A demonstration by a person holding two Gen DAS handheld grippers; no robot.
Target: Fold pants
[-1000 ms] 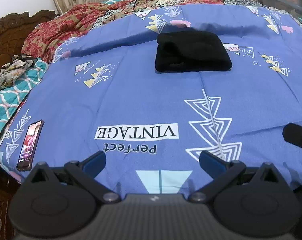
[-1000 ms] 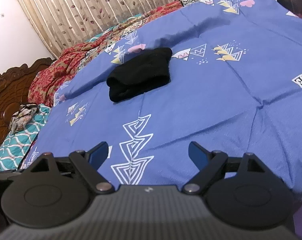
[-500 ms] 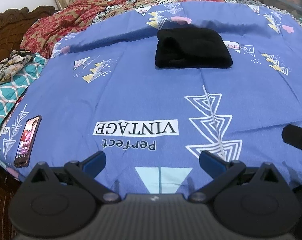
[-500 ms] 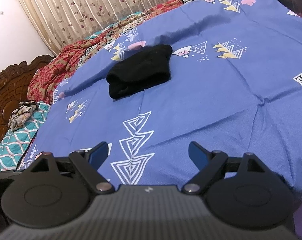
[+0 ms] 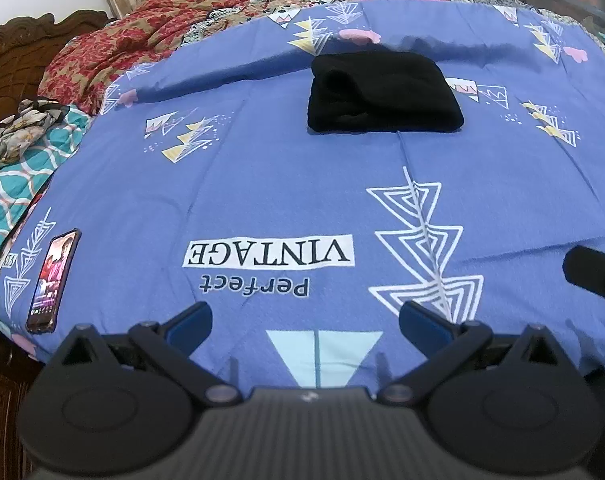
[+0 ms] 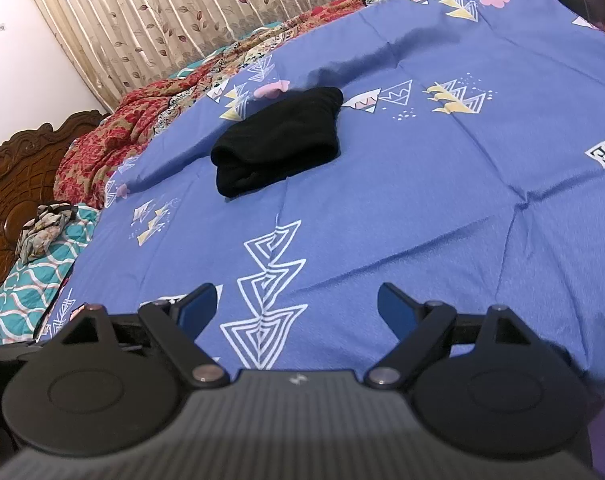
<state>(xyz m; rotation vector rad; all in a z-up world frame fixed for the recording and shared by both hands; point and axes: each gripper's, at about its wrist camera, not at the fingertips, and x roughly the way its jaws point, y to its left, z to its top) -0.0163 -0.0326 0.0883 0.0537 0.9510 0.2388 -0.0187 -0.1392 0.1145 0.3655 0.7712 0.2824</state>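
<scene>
From your left wrist camera, the black pants folded into a thick rectangular bundle (image 5: 382, 94) lie on the blue bedsheet printed with white triangles and the words "Perfect VINTAGE" (image 5: 262, 184), far up the bed and well apart from your tool. Your left gripper (image 5: 304, 320) hangs over the near edge of the bed with its jaws spread wide and nothing between them; only bare sheet shows in the gap. The bundle sits ahead of the jaws and slightly toward the right-hand finger's side. A smartphone with a lit screen (image 5: 52, 280) lies flat on the sheet near the left edge, just beyond the left finger. A crumpled red and gold patterned blanket (image 5: 114, 52) is heaped at the far left, with a carved dark wooden headboard (image 5: 18, 52) behind it. A black part of your other tool pokes in at the right edge.

From your right wrist camera, the same folded pants (image 6: 276, 146) rest on the blue sheet (image 6: 442, 200), up and to the left of centre, well apart from the tool. Your right gripper (image 6: 298, 308) has its jaws standing wide and empty, with the white stacked-triangle print showing between them. The bundle lies ahead of the left-hand finger rather than on the midline. A beige curtain with a leaf pattern (image 6: 182, 12) hangs beyond the bed.
</scene>
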